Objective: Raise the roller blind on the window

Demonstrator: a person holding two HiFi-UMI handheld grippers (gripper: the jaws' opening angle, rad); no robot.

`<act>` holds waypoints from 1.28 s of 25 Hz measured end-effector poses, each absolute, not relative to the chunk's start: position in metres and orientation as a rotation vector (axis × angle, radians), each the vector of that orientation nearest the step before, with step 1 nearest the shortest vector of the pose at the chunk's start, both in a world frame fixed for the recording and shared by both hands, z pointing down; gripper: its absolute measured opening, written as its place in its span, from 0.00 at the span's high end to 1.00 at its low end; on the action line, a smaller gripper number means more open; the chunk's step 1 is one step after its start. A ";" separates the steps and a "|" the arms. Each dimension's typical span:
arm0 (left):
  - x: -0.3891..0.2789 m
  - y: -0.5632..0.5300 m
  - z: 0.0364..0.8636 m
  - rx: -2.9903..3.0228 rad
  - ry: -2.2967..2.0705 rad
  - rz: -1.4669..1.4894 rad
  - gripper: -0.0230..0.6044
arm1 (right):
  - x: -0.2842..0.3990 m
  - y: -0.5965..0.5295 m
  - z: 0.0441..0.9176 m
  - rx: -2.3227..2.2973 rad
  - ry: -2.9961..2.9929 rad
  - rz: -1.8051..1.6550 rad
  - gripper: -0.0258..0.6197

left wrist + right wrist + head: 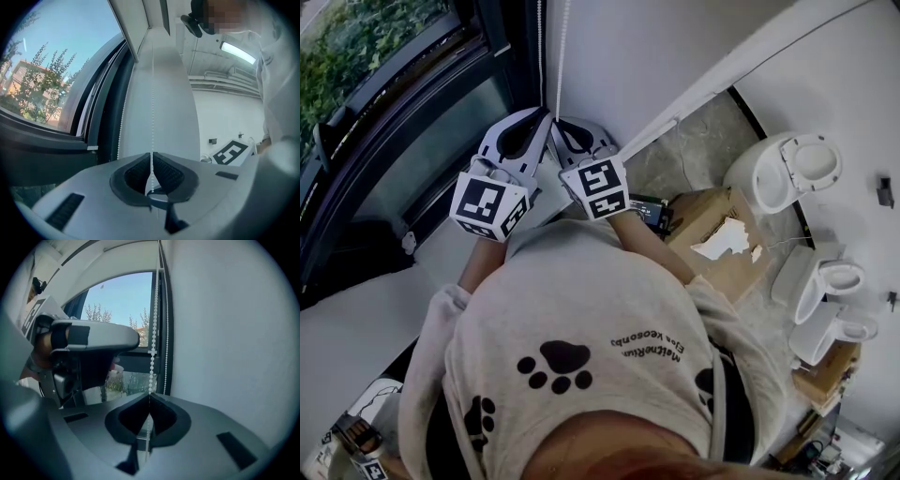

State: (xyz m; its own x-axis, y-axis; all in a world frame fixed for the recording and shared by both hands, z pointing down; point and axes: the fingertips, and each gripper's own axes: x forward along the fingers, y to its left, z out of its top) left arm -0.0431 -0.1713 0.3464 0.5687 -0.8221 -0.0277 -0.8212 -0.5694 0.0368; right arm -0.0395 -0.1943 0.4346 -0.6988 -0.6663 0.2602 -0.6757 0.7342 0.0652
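Observation:
A white bead chain (563, 47) hangs down the white wall beside the window (384, 94). In the left gripper view one strand (152, 93) runs straight down into my left gripper (151, 158), whose dark pads are shut on it; a second strand (122, 122) hangs free at the frame. My right gripper (149, 399) is shut on a strand (153, 329) too, with the other strand (166, 333) loose beside it. In the head view both grippers, left (542, 116) and right (559, 125), meet at the chain. The blind itself cannot be made out.
White toilets (792, 169) (830, 281) and a torn cardboard box (722, 239) stand on the floor at the right. A black device (649, 211) lies by the box. The dark window frame (502, 37) borders the chain on the left, the wall (675, 56) on the right.

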 end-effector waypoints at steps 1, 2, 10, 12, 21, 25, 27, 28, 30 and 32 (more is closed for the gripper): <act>-0.043 -0.172 0.344 2.772 -1.446 -0.069 0.95 | -0.041 -0.194 0.437 1.051 -2.669 0.053 0.95; -0.043 -0.172 0.342 2.778 -1.448 -0.073 0.95 | -0.041 -0.194 0.439 1.046 -2.667 0.055 0.95; -0.038 -0.177 0.320 2.817 -1.449 -0.101 0.85 | -0.043 -0.189 0.463 1.002 -2.634 0.075 0.95; -0.038 -0.179 0.315 2.825 -1.447 -0.106 0.85 | -0.045 -0.187 0.469 0.991 -2.628 0.076 0.95; -0.030 -0.190 0.288 2.892 -1.412 -0.132 0.92 | -0.047 -0.185 0.471 0.977 -2.633 0.061 0.95; -0.028 -0.193 0.288 2.874 -1.330 -0.145 0.95 | -0.044 -0.185 0.471 0.988 -2.638 0.078 0.95; -0.029 -0.194 0.288 2.874 -1.323 -0.149 0.95 | -0.042 -0.185 0.471 1.000 -2.650 0.095 0.95; -0.029 -0.194 0.288 2.878 -1.323 -0.149 0.95 | -0.041 -0.185 0.470 1.006 -2.658 0.098 0.95; -0.028 -0.193 0.288 2.887 -1.332 -0.149 0.95 | -0.041 -0.185 0.469 1.017 -2.673 0.082 0.95; -0.029 -0.193 0.288 2.888 -1.346 -0.161 0.95 | -0.042 -0.185 0.469 1.020 -2.684 0.067 0.95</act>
